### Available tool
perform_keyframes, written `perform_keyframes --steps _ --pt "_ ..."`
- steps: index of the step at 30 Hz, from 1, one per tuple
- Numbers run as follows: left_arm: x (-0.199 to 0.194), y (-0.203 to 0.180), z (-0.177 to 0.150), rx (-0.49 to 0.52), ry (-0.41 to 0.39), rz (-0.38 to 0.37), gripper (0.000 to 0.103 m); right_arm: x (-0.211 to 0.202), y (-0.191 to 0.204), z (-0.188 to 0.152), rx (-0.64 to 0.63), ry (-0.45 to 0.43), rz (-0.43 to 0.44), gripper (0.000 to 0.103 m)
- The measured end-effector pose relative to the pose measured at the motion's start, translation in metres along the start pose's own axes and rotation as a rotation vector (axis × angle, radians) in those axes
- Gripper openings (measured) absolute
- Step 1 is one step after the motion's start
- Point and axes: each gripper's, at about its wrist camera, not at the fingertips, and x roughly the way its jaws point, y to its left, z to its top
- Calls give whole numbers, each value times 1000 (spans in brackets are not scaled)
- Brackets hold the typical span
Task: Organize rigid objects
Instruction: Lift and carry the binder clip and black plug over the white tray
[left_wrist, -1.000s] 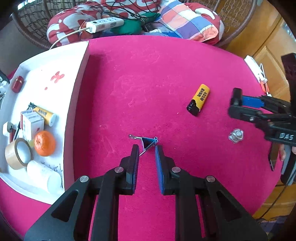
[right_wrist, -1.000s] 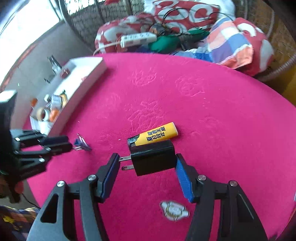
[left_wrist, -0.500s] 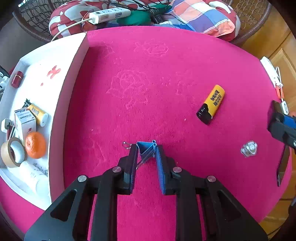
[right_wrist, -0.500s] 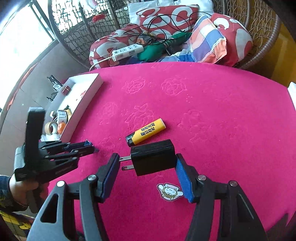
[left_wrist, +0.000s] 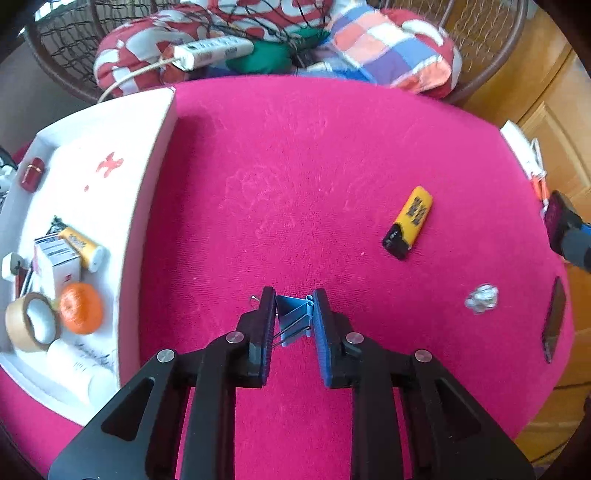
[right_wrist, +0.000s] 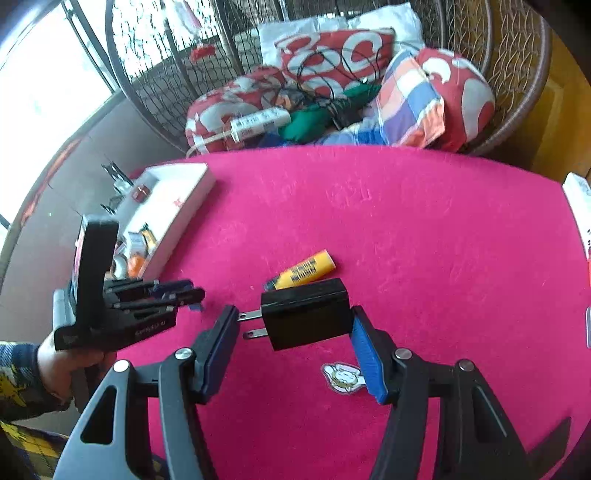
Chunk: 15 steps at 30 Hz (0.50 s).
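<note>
Left wrist view, left claw (left_wrist: 294, 308) clenched on blue binder clip (left_wrist: 293, 316), right claw (right_wrist: 293, 334) gripping black charger (right_wrist: 306, 319).

Tablecloth (left_wrist: 295, 166) — matt, seemingly velvety

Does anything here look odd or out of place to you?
Mostly tidy. An orange sits in the white tray among tape and boxes, an odd companion. A yellow lighter and a small sticker lie loose on the pink tablecloth.

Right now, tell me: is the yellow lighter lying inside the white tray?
No, the yellow lighter lies on the pink tablecloth, well apart from the white tray at the table's left.
</note>
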Motion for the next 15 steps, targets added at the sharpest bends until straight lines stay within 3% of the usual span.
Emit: perform_keyframes --steps 7,15 --pt "-73 -3 9 13 -152 -55 19 -35 22 21 9 -130 43 60" --pt "-154 12 19 36 -308 -41 19 -61 63 43 -17 -240 92 60"
